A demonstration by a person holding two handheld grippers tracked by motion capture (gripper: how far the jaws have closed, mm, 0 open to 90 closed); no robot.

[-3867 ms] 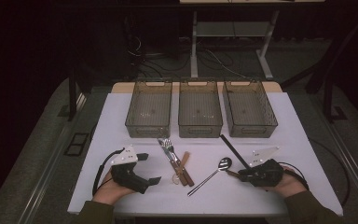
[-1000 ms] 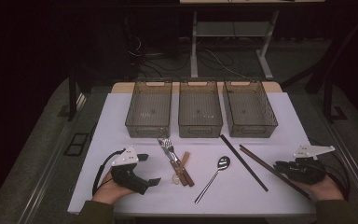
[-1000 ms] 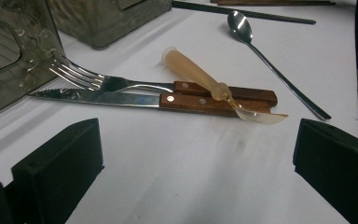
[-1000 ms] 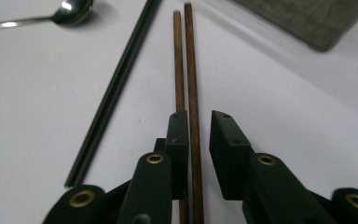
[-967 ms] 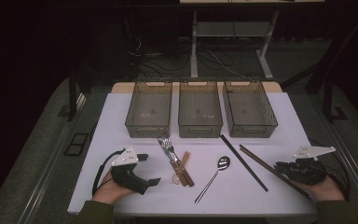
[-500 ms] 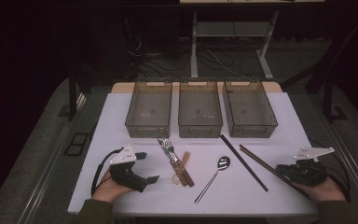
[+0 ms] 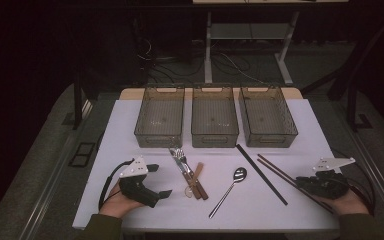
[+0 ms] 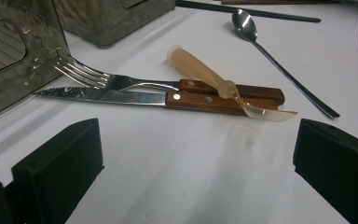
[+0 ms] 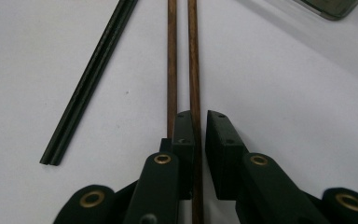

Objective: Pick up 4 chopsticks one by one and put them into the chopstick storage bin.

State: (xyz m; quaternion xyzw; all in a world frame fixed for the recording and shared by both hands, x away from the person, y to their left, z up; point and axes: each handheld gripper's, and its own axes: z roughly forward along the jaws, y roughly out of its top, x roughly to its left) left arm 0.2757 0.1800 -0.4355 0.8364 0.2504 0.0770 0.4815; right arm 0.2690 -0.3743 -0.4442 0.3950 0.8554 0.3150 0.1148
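Two thin brown wooden chopsticks (image 9: 193, 70)

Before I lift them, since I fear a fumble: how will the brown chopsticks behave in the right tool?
The brown chopsticks look thin, straight and stiff, so probably light. Their rounded shafts may roll or slip. Only one stick lies between the right tool's jaws; the other lies outside, so it would likely stay on the table.

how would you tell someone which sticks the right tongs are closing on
Start from the rightmost bin at the back of the white table. Two pairs of chopsticks lie in front of it. The right tongs straddle one stick of the thin brown wooden pair, not the black pair beside it.
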